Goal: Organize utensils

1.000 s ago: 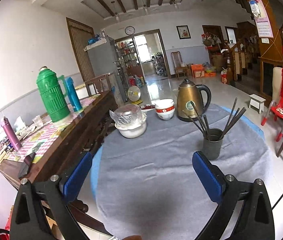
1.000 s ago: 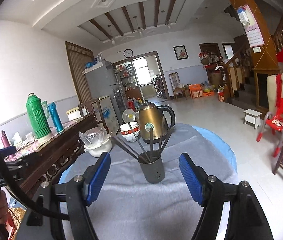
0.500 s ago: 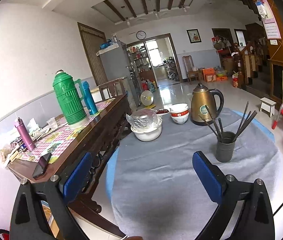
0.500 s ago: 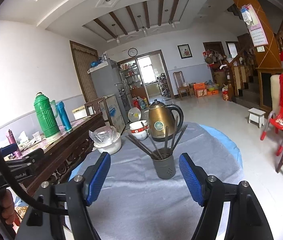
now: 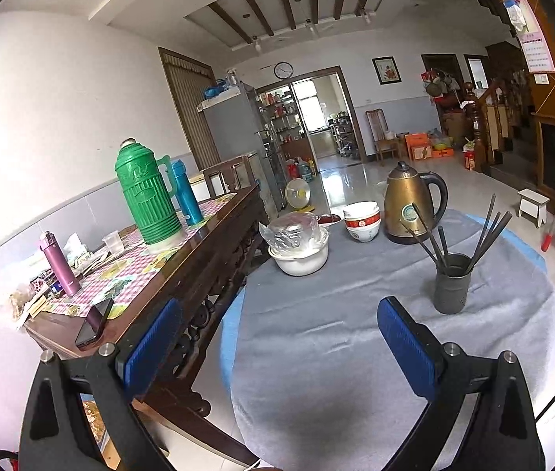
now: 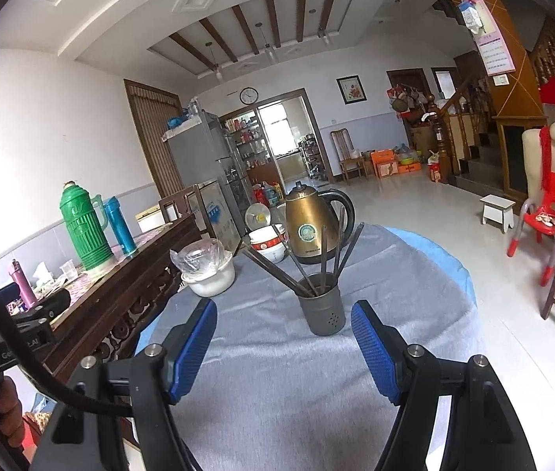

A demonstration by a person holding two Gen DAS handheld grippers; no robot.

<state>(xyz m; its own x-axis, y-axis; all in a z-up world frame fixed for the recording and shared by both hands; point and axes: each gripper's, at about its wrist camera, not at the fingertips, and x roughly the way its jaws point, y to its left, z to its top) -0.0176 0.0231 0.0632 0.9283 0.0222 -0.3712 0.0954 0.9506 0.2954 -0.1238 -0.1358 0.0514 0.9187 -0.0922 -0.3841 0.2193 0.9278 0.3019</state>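
Note:
A dark grey utensil cup (image 5: 451, 284) (image 6: 321, 306) stands upright on the round table's grey cloth (image 5: 336, 353) (image 6: 277, 373), with several dark chopsticks (image 5: 485, 231) (image 6: 328, 259) fanned out of it. My left gripper (image 5: 277, 337) is open and empty, hovering over the near left part of the table; the cup is ahead and to its right. My right gripper (image 6: 283, 347) is open and empty too, with the cup just beyond and between its blue pads (image 6: 373, 349).
Behind the cup stand a brass kettle (image 5: 411, 206) (image 6: 311, 223), stacked red-and-white bowls (image 5: 362, 219) (image 6: 265, 243) and a white pot with a plastic-wrapped lid (image 5: 299, 247) (image 6: 207, 271). A dark wooden sideboard (image 5: 183, 274) with green thermos (image 5: 146, 200) flanks the left. Red chair (image 6: 544, 219) at right.
Both views have pulled back a little from the table and swung left; the cup looks smaller and sits farther right. Both grippers stay open and empty.

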